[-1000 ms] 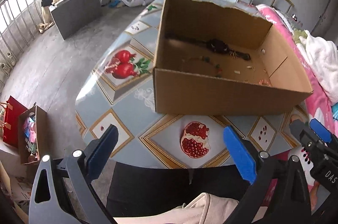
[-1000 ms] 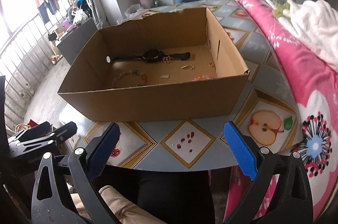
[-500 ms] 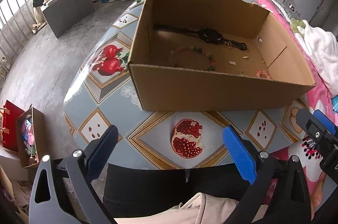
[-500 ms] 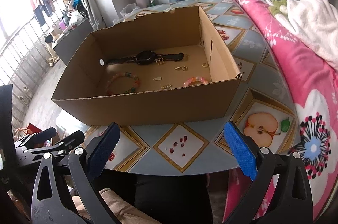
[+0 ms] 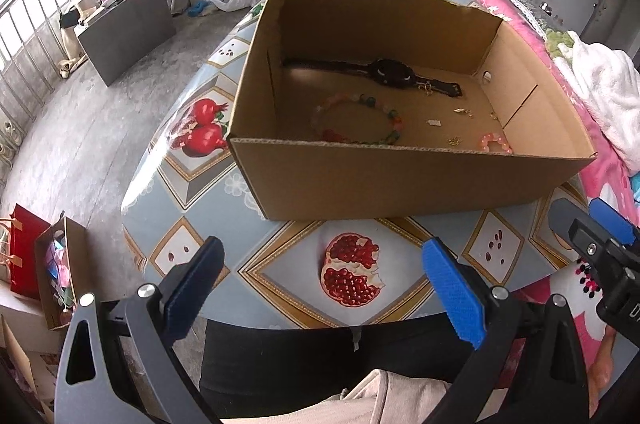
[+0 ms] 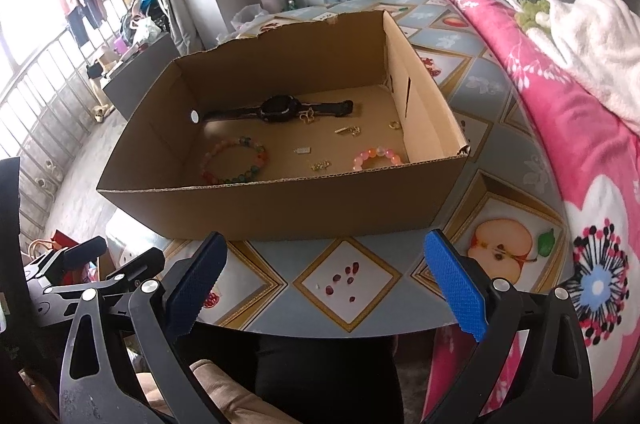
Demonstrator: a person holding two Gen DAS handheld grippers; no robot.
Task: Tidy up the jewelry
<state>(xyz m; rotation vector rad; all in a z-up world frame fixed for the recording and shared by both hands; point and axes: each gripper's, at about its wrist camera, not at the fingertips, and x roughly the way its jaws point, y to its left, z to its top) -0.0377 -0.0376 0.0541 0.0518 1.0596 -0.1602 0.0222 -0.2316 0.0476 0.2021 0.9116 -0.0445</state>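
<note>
An open cardboard box [image 5: 400, 179] [image 6: 288, 203] stands on the patterned table. Inside lie a black watch [image 5: 390, 73] [image 6: 280, 108], a multicoloured bead bracelet [image 5: 356, 115] [image 6: 234, 165], a pink bead bracelet [image 5: 495, 142] [image 6: 378, 157] and several small gold pieces [image 6: 348, 131]. My left gripper [image 5: 320, 282] is open and empty, held before the table's near edge. My right gripper [image 6: 322, 282] is open and empty too, also short of the box. Each gripper shows at the edge of the other's view.
The table [image 5: 280, 248] has a fruit-print cloth. A pink flowered blanket [image 6: 560, 127] lies along its right side. The person's lap [image 5: 320, 364] is below the table edge. Paper bags [image 5: 44, 264] stand on the floor at left.
Both grippers have risen and tilted down, so the box floor and the jewelry on it show more fully. Both jaws stay open.
</note>
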